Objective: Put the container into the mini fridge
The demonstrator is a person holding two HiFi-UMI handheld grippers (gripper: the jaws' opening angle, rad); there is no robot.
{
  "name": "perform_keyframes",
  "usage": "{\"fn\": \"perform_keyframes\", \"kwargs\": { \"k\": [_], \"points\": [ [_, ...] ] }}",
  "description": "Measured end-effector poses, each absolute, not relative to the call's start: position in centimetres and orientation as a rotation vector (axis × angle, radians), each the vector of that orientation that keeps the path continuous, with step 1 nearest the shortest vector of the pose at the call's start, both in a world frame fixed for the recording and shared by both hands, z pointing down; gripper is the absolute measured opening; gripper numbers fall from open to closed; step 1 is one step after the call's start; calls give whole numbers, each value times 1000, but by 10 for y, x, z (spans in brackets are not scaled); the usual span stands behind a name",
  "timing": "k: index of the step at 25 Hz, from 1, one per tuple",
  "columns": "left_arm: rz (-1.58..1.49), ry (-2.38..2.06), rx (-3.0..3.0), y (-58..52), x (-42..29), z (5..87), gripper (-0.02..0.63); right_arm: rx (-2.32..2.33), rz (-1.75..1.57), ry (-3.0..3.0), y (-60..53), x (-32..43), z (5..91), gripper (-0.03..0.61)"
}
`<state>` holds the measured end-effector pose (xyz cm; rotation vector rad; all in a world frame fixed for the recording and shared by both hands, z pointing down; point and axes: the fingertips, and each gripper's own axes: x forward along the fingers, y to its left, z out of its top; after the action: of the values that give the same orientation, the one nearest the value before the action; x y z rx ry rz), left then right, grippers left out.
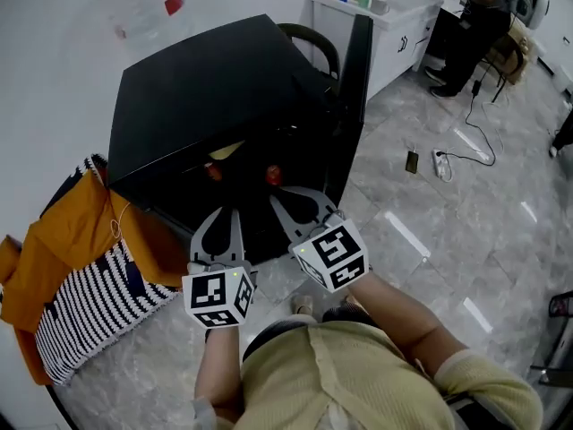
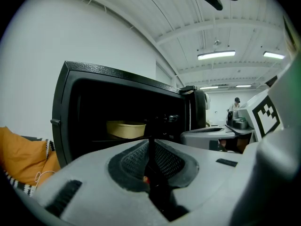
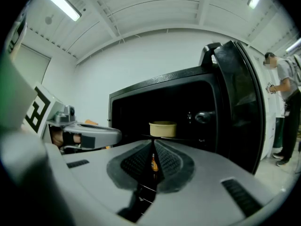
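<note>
Head view: the container [image 1: 226, 150] sits inside the open fridge [image 1: 206, 88], on the far side of both tongs. The left tongs [image 2: 151, 142] and right tongs [image 3: 153, 145] are closed, holding nothing. The fridge top hides most of the container.

Glossy pale-grey marble-pattern floor tiles [image 1: 448, 240] catch streaks of reflected light. A plain white wall [image 1: 54, 70] stands at the left; a low white cabinet [image 1: 394, 38] sits by it, a curved black chair back [image 1: 315, 41] just beside. A white power strip [image 1: 441, 163] lies on the floor. Overhead — long fluorescent tube lamps [image 2: 216, 55] glowing on a white ribbed ceiling [image 3: 155, 11].
</note>
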<state>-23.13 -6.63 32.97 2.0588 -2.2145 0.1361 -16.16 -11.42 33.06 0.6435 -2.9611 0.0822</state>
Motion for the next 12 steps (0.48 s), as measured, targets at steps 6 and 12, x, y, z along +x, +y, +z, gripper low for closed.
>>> {"fn": "perform_keyframes", "kwargs": {
  "k": [6, 12],
  "points": [
    [182, -2264, 2034, -45, -237, 333, 51, 657, 103, -2973, -105, -153, 331, 32],
    [168, -2269, 1980, -29, -241, 345, 51, 657, 108, -2979, -97, -146, 332, 31]
  ]
}}
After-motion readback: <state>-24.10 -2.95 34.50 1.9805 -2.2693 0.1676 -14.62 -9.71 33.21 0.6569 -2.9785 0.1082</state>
